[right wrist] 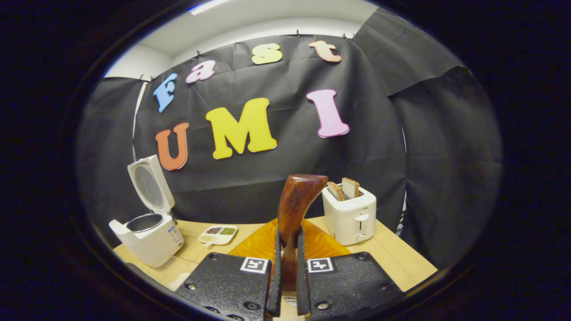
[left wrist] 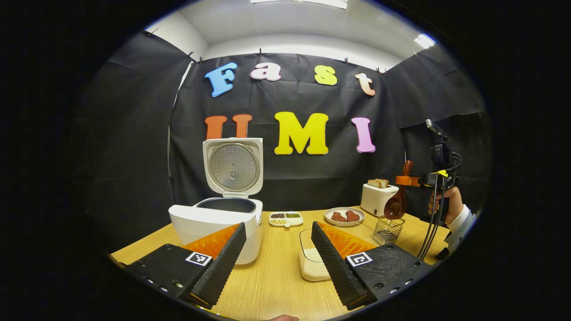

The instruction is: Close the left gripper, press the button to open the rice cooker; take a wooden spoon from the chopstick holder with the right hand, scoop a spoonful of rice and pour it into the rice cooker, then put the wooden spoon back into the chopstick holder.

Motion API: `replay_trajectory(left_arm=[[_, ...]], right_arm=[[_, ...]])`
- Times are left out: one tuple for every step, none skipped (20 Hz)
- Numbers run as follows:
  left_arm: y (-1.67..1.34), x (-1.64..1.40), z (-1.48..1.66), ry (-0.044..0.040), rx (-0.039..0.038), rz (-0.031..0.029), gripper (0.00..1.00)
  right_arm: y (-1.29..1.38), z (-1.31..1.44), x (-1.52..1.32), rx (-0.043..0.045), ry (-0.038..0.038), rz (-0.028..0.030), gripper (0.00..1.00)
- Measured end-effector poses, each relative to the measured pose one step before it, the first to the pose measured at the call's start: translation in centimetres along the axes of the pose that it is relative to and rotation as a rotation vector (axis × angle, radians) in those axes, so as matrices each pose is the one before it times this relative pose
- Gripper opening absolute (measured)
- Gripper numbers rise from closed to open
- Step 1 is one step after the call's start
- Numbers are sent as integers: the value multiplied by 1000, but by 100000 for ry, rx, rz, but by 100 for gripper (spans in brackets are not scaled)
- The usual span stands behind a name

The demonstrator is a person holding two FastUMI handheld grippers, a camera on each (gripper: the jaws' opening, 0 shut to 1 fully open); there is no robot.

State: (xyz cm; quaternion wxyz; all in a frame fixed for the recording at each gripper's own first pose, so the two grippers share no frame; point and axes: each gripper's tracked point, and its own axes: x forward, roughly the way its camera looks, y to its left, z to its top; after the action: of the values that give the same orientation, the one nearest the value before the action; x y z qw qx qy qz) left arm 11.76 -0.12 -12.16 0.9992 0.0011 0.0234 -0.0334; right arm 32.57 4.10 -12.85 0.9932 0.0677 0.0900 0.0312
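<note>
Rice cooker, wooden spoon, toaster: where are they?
Rice cooker (left wrist: 209,223), left gripper view, on its white body.
Wooden spoon (right wrist: 294,200), right gripper view, on its handle.
Toaster (right wrist: 348,218), right gripper view, on its front.

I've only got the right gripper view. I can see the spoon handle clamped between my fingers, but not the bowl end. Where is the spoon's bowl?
Observer: In the left gripper view, the wooden spoon hangs bowl down over the wire chopstick holder. The bowl's lower edge is about level with the holder's rim.
Operator: And where's the rice I need to scoop?
Observer: A white rice container sits on the table. In the left gripper view it is to the left of the holder, between the open fingers of the left gripper.
</note>
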Motion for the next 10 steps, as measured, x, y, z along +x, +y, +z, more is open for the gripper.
replay_trajectory(left_arm=[[-115,68,-126,416,-358,-457,94],[-13,137,-38,448,-202,-146,94],[67,66,-149,236,60,124,94],[165,35,-63,118,149,390,94],[194,126,-103,372,28,515,94],[242,67,-229,642,-345,552,94],[207,102,-95,357,-641,276,94],[119,-33,-25,315,-1419,-461,94],[39,104,-92,261,-1659,-445,94],[321,136,163,-275,-1250,129,94]], right_arm=[[-213,-321,248,753,311,-21,19],[-57,-689,206,745,1489,564,19],[-42,-630,186,1460,1827,885,20],[-177,-473,171,2129,1469,542,22],[-104,-237,130,2390,945,891,23],[54,-173,-160,1197,331,590,25],[-397,-160,112,202,598,-740,23],[-836,417,-180,246,-1864,-2142,29],[-597,422,-109,-147,-2971,-2104,43],[-399,938,-394,-12,-2444,-2136,48]])
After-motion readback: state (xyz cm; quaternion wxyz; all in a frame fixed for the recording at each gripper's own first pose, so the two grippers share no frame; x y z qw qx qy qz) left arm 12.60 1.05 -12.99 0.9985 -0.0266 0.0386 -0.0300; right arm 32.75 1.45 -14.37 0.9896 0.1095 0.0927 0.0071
